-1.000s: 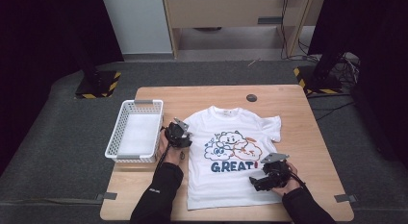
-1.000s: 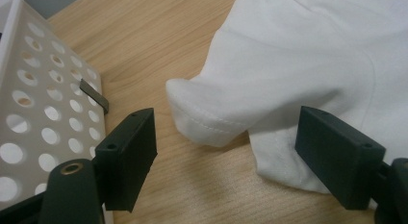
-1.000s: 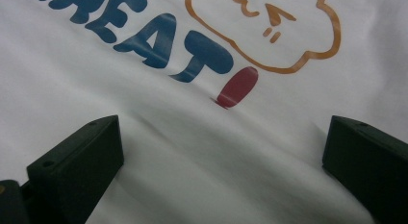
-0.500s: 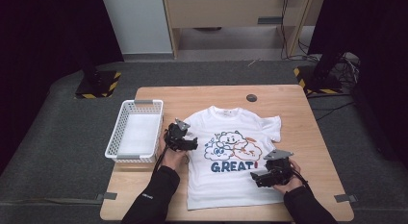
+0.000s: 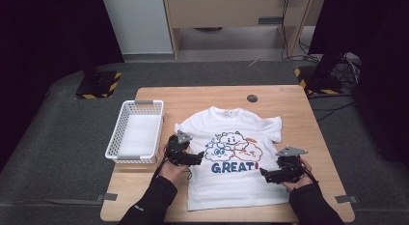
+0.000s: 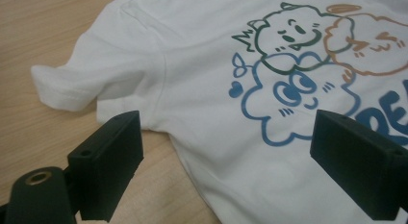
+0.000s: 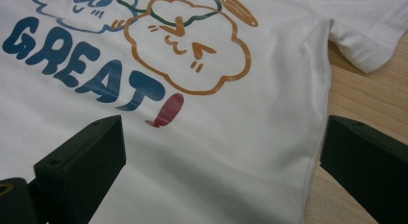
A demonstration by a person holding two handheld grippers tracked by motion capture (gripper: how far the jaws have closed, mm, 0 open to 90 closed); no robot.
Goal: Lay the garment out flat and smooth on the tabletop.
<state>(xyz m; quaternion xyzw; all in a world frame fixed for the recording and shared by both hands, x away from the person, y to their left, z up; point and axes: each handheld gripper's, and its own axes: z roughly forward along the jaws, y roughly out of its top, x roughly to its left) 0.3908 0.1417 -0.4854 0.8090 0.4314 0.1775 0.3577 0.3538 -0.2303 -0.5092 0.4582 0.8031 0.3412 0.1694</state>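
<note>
High view: flat white cotton T-shirt (image 5: 231, 152) on grained wooden table (image 5: 294, 109); left gripper (image 5: 197, 159) newly widened, right gripper (image 5: 264, 174) wide, both empty.

T-shirt (image 5: 231, 157) flat on the table (image 5: 299, 104), basket (image 5: 136, 133) to its left, claws at either side.

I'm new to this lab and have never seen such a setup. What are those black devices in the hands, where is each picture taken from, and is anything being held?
A person sits at a wooden table and holds a hand-worked two-jaw gripper in each hand. The high view looks down from above: the left gripper is at the shirt's left edge, the right gripper at its right edge. The other two pictures come from cameras riding on each gripper; the black blocks at the bottom are its jaws. A white T-shirt printed GREAT! lies flat, with a white basket beside it. Both grippers are open and hold nothing; the left jaws have just been opening.
</note>
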